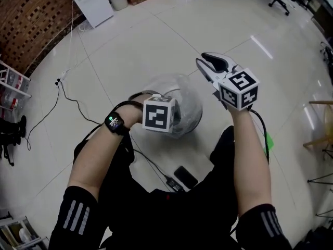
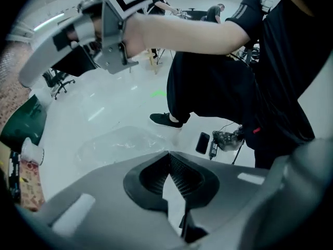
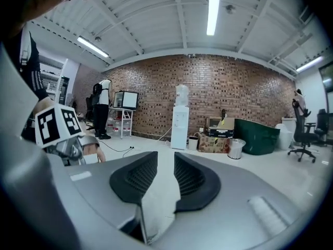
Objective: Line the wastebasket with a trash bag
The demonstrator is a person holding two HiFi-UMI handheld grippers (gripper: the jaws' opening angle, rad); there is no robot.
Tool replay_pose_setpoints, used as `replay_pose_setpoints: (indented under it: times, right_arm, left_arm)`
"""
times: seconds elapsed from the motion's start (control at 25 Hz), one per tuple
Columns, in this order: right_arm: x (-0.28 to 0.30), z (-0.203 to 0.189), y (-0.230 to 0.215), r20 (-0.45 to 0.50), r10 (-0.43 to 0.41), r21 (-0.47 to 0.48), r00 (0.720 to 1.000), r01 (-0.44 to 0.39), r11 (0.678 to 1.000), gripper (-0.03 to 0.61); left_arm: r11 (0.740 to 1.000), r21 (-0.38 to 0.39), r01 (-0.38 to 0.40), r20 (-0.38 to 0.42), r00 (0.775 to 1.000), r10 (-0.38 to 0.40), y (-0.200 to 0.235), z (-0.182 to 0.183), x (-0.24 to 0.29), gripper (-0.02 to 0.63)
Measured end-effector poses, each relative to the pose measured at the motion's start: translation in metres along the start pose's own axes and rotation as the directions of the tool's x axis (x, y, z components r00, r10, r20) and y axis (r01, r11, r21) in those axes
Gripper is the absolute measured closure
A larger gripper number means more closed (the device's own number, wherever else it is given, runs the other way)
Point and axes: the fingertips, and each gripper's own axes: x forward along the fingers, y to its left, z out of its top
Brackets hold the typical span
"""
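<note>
Clear plastic, crumpled: trash bag (image 1: 187, 105) on the white tiled floor (image 1: 130, 46), just beyond the feet; wastebasket inside hard to make out. Over its near left edge, left gripper (image 2: 169, 158): points down, jaws shut tip to tip, grips nothing. To the right and raised, right gripper (image 1: 207, 60): points toward the far side, jaws partly apart, holds nothing. Nearer, a black phone (image 1: 185, 176) on the floor.

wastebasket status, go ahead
Left gripper shut, empty, over the wastebasket. Right gripper open, empty, raised aside. Clear trash bag draped over it. Phone on floor by feet, not blocking.
</note>
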Motion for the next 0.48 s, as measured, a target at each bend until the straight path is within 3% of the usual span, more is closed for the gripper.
replay_pose_setpoints:
  times: [0.2, 0.36, 0.48]
  right_arm:
    - [0.014, -0.034, 0.017, -0.146, 0.079, -0.004, 0.986, -0.080, 0.997, 0.465]
    - [0.027, -0.073, 0.037, -0.311, 0.130, -0.045, 0.942, -0.151, 0.988, 0.456]
    - [0.033, -0.094, 0.048, -0.386, 0.163, -0.039, 0.908, -0.193, 0.980, 0.439]
  left_arm:
    - [1.000, 0.013, -0.020, -0.001, 1.000, 0.020, 0.000, 0.002, 0.053, 0.618]
    - [0.996, 0.026, -0.084, 0.000, 0.996, 0.084, 0.005, -0.001, 0.088, 0.617]
    - [0.998, 0.025, -0.066, 0.003, 0.998, 0.066, -0.006, -0.006, 0.105, 0.605]
